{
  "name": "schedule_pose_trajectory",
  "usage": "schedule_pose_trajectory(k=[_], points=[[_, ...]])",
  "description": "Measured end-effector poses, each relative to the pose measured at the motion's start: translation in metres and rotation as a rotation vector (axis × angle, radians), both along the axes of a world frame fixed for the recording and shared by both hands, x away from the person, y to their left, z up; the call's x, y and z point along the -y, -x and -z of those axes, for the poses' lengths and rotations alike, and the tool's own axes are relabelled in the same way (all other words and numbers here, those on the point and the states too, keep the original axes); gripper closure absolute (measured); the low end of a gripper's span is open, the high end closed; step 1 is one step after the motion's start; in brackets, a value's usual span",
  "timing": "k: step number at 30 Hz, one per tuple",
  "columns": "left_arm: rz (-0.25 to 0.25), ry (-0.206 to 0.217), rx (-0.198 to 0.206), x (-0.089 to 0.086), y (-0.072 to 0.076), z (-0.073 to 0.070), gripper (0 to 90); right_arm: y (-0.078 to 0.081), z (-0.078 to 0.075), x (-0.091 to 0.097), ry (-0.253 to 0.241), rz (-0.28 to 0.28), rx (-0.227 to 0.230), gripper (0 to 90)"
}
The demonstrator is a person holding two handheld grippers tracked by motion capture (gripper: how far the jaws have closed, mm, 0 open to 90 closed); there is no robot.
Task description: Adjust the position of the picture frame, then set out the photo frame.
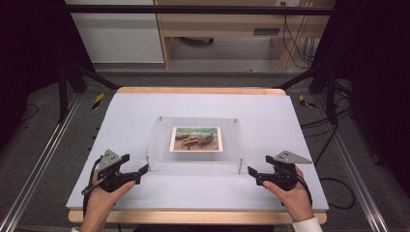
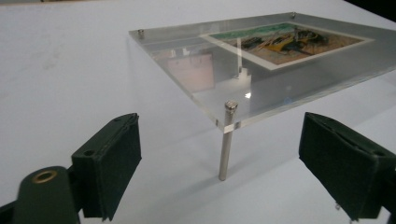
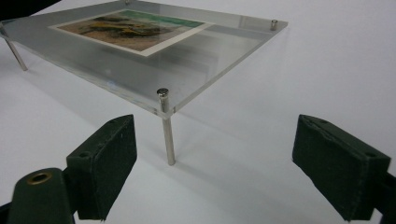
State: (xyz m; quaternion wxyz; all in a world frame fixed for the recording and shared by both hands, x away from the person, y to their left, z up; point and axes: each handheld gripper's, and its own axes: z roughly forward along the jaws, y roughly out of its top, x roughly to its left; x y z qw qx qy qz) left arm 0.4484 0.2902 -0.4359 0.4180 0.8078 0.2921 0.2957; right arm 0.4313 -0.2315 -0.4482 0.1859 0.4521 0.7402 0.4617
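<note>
A clear acrylic plate (image 1: 196, 163) stands on thin metal legs in the middle of the white table (image 1: 140, 108). It carries a picture of boats on a beach (image 1: 196, 139). My left gripper (image 1: 144, 169) sits just off the plate's near left corner, jaws open and empty. In the left gripper view that corner's leg (image 2: 225, 149) stands ahead, between the pads of the left gripper (image 2: 224, 161), apart from both. My right gripper (image 1: 251, 171) mirrors it at the near right corner, open too. The right gripper view has its leg (image 3: 167, 137) ahead of the right gripper (image 3: 233, 163), nearer the left pad.
The white sheet covers a wooden table whose front edge (image 1: 193, 216) runs below my hands. Black frame rails (image 1: 63, 87) flank the table on both sides. Cabinets (image 1: 121, 38) and cables lie on the floor beyond the far edge.
</note>
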Motion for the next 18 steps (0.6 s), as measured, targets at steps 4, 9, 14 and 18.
schedule_pose_trajectory(k=[4,9,14,18], points=[[0.032,0.018,0.018,0.001,0.001,-0.002,9.4,0.002,-0.005,-0.003,0.003,0.006,0.025,13.1],[0.019,0.006,0.043,0.004,0.004,-0.008,7.8,0.005,-0.014,-0.012,0.007,0.009,0.060,14.3],[0.016,-0.068,0.060,0.011,0.007,-0.023,7.9,0.000,-0.024,-0.022,0.021,0.000,0.078,18.3],[-0.018,-0.019,0.039,0.018,-0.006,-0.039,8.6,-0.011,-0.033,-0.030,0.020,-0.004,0.068,21.7]])
